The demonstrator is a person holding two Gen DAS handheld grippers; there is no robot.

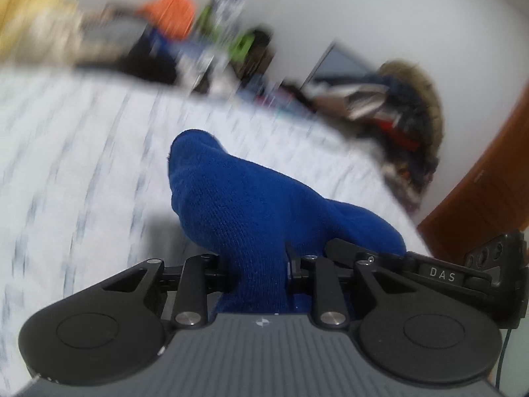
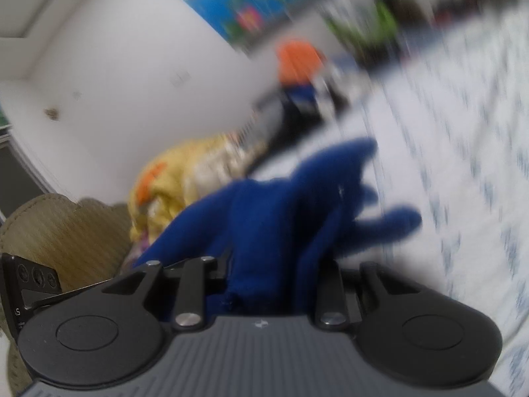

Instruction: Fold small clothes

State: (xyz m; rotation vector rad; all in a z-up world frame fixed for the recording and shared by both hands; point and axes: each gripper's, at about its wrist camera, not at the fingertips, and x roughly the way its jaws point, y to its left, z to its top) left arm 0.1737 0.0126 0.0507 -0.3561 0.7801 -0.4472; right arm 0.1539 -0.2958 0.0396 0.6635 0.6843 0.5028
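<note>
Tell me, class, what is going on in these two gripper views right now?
A person is working with two handheld grippers over a bed with a white patterned sheet. The left gripper is shut on a blue sock, pinching its fabric between the jaws. The right gripper is also shut on blue sock fabric. The blur hides whether both hold one sock. Nothing looks folded yet. A clothes pile lies at the far edge.

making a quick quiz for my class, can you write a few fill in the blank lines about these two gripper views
1. The left gripper is shut on a sock of the colour ____.
2. The right gripper is ____ on blue fabric.
3. The bed cover below is white with small ____ marks.
4. By the wall lies a bright ____ item.

Missing words: blue; shut; blue; orange
</note>
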